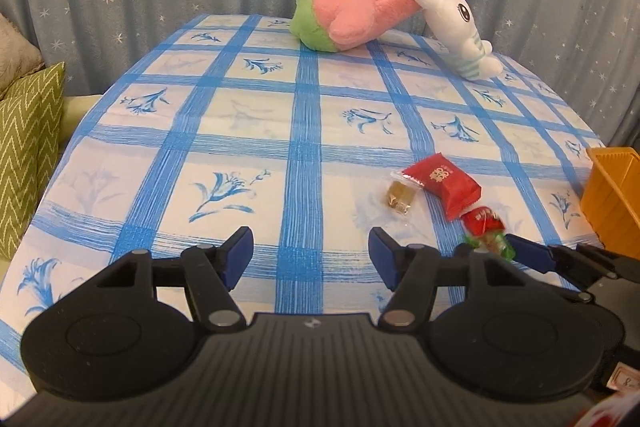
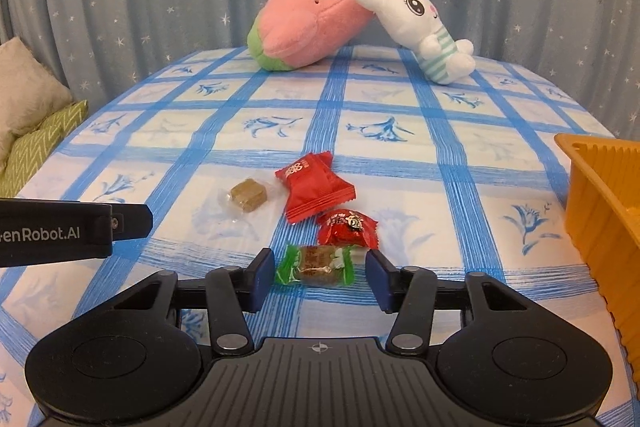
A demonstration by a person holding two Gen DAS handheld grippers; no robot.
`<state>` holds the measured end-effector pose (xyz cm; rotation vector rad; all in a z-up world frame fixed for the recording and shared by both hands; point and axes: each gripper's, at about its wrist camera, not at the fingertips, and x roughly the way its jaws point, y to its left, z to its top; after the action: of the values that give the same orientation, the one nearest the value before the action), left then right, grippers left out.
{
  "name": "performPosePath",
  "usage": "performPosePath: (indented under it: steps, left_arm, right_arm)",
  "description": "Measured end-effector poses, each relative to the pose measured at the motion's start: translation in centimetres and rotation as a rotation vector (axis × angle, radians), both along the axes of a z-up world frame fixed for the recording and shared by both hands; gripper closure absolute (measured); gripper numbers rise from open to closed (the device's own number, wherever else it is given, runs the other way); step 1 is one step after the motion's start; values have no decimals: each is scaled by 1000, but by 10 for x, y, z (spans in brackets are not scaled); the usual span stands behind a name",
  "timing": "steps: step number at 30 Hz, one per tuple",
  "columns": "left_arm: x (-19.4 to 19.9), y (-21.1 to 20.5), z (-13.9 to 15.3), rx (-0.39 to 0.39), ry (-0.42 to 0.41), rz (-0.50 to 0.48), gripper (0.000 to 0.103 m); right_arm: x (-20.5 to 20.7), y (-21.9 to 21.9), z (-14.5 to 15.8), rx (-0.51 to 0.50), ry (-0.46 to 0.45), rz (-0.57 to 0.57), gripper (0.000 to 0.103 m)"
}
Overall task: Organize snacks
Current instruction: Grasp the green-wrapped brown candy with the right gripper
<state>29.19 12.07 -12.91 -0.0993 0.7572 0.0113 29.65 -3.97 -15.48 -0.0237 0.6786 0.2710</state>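
My right gripper [image 2: 320,279] stands low over the checked tablecloth, jaws apart, with a green-wrapped candy [image 2: 316,265] lying on the cloth between its blue pads. The pads are close to the wrapper ends without clearly pressing them. Just beyond lie a small red candy [image 2: 347,227], a larger red packet [image 2: 316,185] and a brown cube in clear wrap [image 2: 248,195]. My left gripper [image 1: 312,255] is open over bare cloth to the left of the snacks, holding nothing. An orange basket [image 2: 600,195] stands at the right edge.
A pink plush [image 2: 312,23] and a white rabbit plush [image 2: 420,27] lean together at the table's far edge, before a grey starred curtain. Green and beige cushions [image 1: 28,147] sit off the left side of the table.
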Motion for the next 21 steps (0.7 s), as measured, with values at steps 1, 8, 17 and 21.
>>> performPosePath:
  steps: [1, 8, 17, 21]
  left_arm:
    - [1, -1, -1, 4, 0, -5, 43]
    - [10, -12, -5, 18, -25, -67, 43]
    - [36, -33, -17, 48, -43, -155, 46]
    - [46, -41, -21, 61, -64, -188, 49]
  right_arm:
    - [0, 0, 0, -8, -4, -1, 71]
    - [-6, -15, 8, 6, -16, -13, 77]
    - [-6, -49, 12, 33, -7, -84, 77]
    - [-5, -57, 10, 42, -2, -99, 77]
